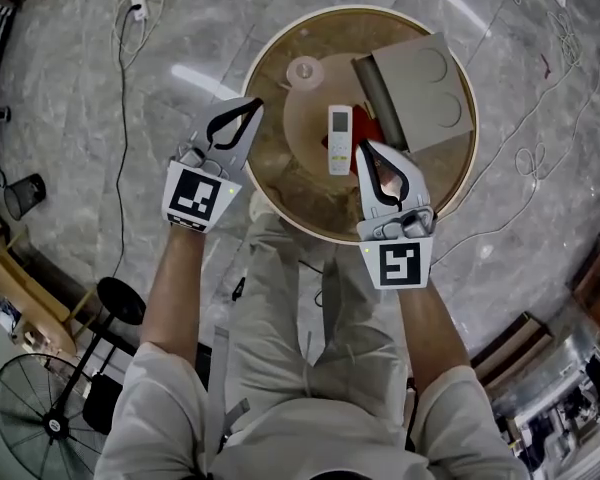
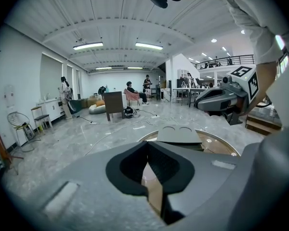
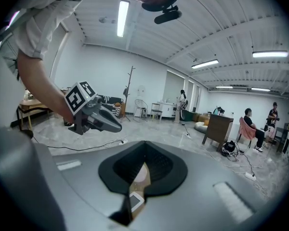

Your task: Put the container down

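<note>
1. Grey jaws on the left gripper (image 1: pixel 255 106) are pressed together at the tips with nothing between them. It hangs over the left rim of the table (image 1: pixel 280 168), well apart from the container.
2. The container (image 1: pixel 305 70), as I take the small pale round tub to be, stands on the table towards the far side, free of both grippers. It seems to sit flat, so the putting-down looks done. What remains is to leave it undisturbed.
3. To finish well, lift the left gripper up and back towards the body. Do not sweep it forward across the top, where a shut jaw tip could knock the light tub over.
4. The remote (image 1: pixel 339 139) lies lengthwise near the middle, just beside the right gripper's tip. Keep clear of it too.
5. The right gripper (image 1: pixel 365 148) also has its jaws closed tip to tip, holding nothing. Its own view shows only the remote below, through the gap behind the tips.
6. The tray (image 1: pixel 420 93) sits at the far right, near the container but not touching it, so there is no need to move it.
</note>
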`<control>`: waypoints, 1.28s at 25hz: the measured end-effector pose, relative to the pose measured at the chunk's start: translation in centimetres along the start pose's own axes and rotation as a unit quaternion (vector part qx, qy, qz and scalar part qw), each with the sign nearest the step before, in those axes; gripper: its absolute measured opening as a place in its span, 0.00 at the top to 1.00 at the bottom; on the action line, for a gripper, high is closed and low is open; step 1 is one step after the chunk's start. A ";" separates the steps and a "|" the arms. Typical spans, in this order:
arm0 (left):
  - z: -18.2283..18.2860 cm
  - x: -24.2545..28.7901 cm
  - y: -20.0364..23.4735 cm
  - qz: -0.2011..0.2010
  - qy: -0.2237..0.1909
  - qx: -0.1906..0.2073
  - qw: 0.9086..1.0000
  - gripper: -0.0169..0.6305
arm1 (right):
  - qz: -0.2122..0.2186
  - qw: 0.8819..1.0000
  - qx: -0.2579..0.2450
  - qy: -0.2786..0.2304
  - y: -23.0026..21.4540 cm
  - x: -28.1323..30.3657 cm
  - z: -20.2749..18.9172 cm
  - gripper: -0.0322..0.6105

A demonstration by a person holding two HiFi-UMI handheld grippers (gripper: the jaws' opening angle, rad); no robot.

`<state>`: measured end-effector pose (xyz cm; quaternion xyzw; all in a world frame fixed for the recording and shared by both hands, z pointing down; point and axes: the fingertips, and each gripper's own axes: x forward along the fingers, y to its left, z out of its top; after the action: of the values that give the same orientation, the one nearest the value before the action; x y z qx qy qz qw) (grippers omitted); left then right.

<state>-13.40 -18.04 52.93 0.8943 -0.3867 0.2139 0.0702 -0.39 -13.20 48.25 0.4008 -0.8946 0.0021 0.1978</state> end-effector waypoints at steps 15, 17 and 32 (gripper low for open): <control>2.7 -6.4 -1.2 0.005 -0.032 -0.025 0.999 0.96 | 0.005 1.000 -0.018 0.010 1.7 -1.1 2.6 0.94; 2.7 -6.7 -1.0 0.008 -0.031 -0.029 0.999 0.96 | 0.003 1.000 -0.013 0.006 1.8 -1.0 2.9 0.94; 1.6 -7.5 -0.5 0.012 -0.022 -0.040 0.999 0.96 | 0.008 0.999 -0.025 0.019 2.0 -0.2 2.8 0.94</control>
<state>-17.08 -13.16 48.22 0.8904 -0.4074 0.1797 0.0947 -2.68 -12.12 45.88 0.3888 -0.8935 -0.0109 0.2243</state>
